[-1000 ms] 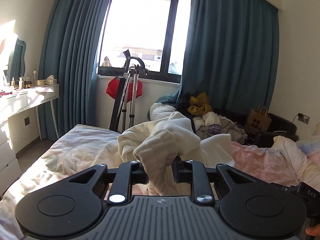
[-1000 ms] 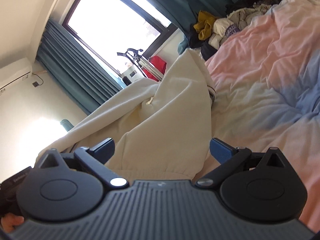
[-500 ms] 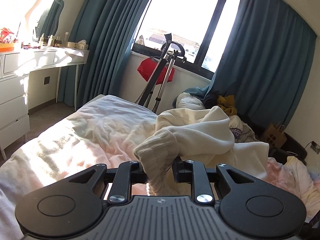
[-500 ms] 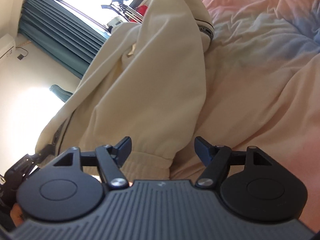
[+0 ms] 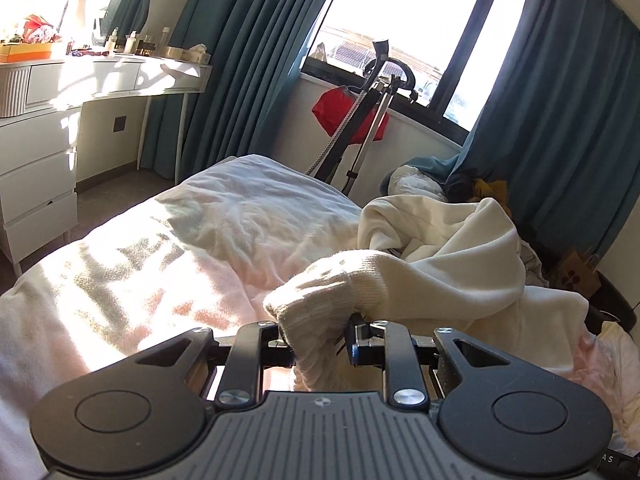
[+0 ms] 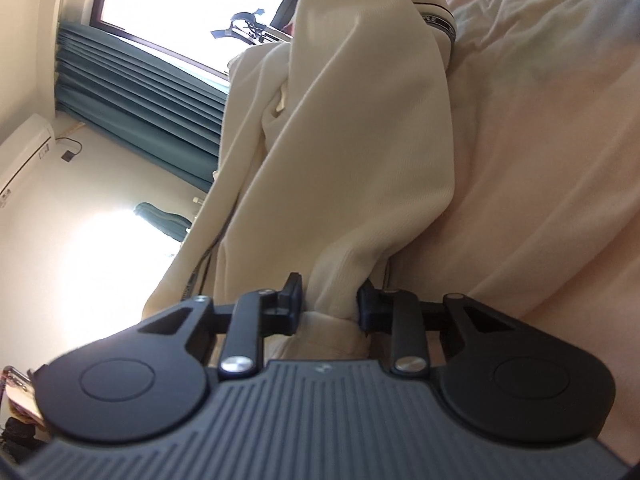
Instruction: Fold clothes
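While the cream sweatshirt [image 5: 452, 256] hangs bunched above the bed [image 5: 168, 264], the left gripper [image 5: 320, 340] has its fingers clenched on a ribbed cuff [image 5: 320, 296], and the right gripper [image 6: 330, 304] has its fingers pinched on another ribbed edge [image 6: 336, 276]. Held at two ends, the cloth sags between them in loose folds, likely so it can be spread flat. Part of it trails onto the bedding; no fold shows.

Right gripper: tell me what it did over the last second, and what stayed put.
The right gripper went from open around the cream garment to shut on its ribbed cuff, with the camera tilting further over. The left gripper kept its clamp on the other cuff while swinging toward the dresser.
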